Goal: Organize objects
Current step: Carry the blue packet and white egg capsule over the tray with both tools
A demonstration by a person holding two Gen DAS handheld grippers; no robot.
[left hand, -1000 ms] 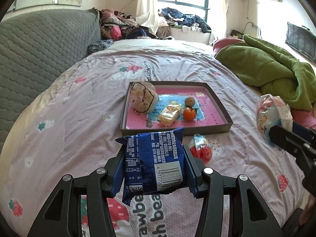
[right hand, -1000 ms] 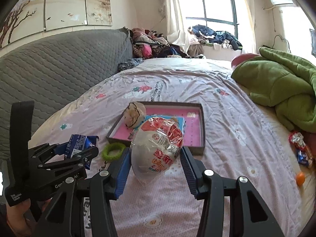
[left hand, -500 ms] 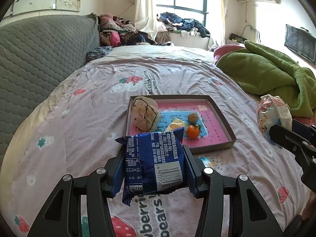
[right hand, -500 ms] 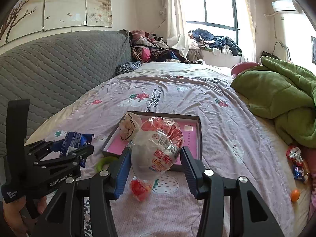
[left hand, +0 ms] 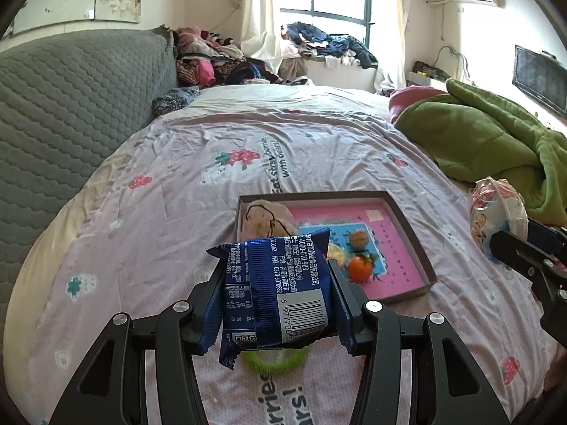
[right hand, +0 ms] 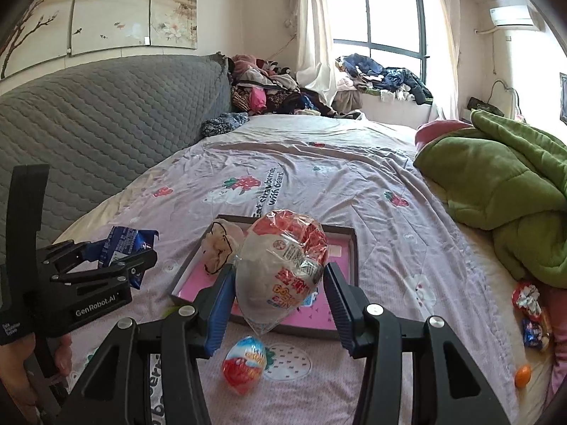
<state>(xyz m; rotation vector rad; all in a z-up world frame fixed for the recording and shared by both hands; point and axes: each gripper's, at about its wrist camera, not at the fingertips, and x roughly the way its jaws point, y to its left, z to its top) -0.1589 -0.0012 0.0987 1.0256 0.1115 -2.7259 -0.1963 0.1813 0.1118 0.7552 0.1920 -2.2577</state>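
Observation:
My left gripper (left hand: 276,290) is shut on a blue snack packet (left hand: 280,294), held above the bed in front of the brown tray (left hand: 407,226). The tray has a pink floor and holds a beige pouch (left hand: 264,219), a small orange (left hand: 359,268), a walnut (left hand: 358,238) and a yellow packet (left hand: 336,253). My right gripper (right hand: 278,294) is shut on a clear bag with red print (right hand: 283,265), above the tray's (right hand: 198,258) near edge. The left gripper (right hand: 117,265) shows at the left of the right wrist view.
A green hair ring (left hand: 274,361) lies under the left gripper. A red and white egg-shaped packet (right hand: 244,359) lies in front of the tray. A green blanket (right hand: 506,191) is heaped at the right, with candies (right hand: 531,311) and a small orange ball (right hand: 522,375) near it. A grey headboard (right hand: 88,131) runs along the left.
Both grippers have drawn back and risen with their loads still held. The tray looks farther away, and the green ring and egg-shaped packet have come into view below.

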